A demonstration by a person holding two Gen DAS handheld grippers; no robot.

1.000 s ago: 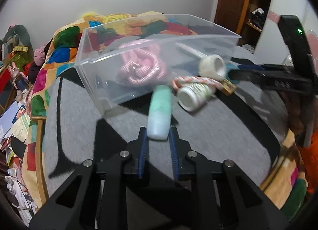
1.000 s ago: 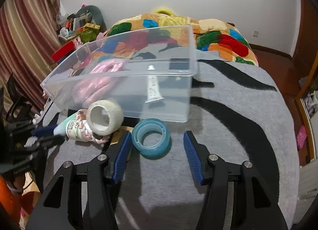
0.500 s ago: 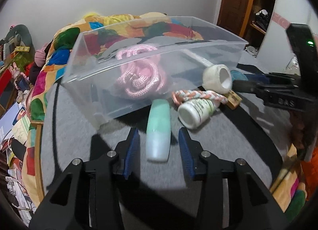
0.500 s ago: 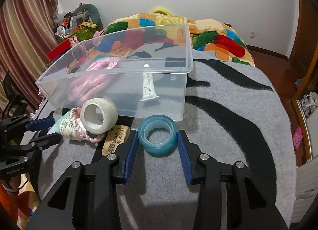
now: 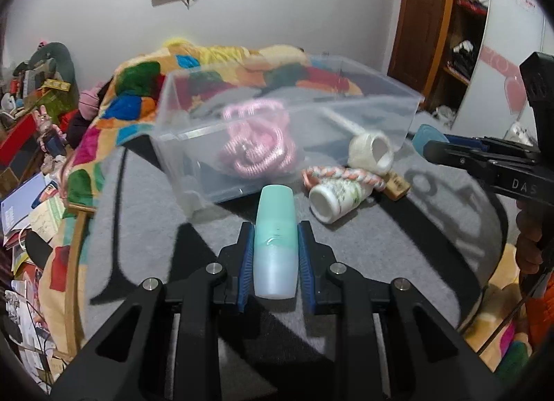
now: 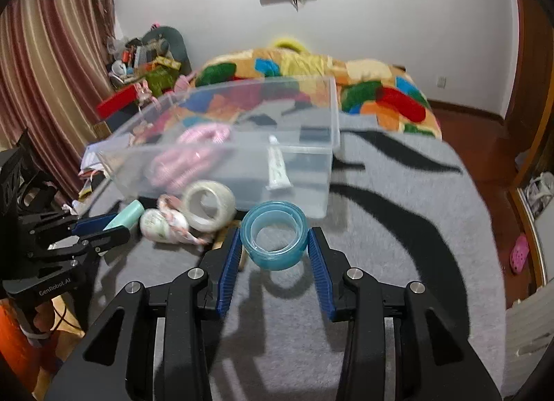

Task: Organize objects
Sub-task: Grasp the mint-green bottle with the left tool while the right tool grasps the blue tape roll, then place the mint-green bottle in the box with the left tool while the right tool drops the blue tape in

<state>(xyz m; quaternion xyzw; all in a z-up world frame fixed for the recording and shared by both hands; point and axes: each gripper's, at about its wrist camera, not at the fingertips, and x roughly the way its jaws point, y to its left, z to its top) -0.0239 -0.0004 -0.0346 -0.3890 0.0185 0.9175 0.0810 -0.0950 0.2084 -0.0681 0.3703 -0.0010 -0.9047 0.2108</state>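
Observation:
My left gripper is shut on a mint green bottle and holds it above the grey cover. My right gripper is shut on a blue tape roll, lifted off the cover. A clear plastic bin stands just ahead of both, holding pink rope and a white tube. In front of the bin lie a white tape roll, a white bottle and a braided cord.
A small brown tag lies by the white bottle. The grey cover with black stripes spreads to the right. A colourful quilt lies behind the bin. Clutter stands at the left.
Both grippers closed: the left on the mint bottle, the right on the blue tape roll. Both objects have risen off the cover and the views lifted.

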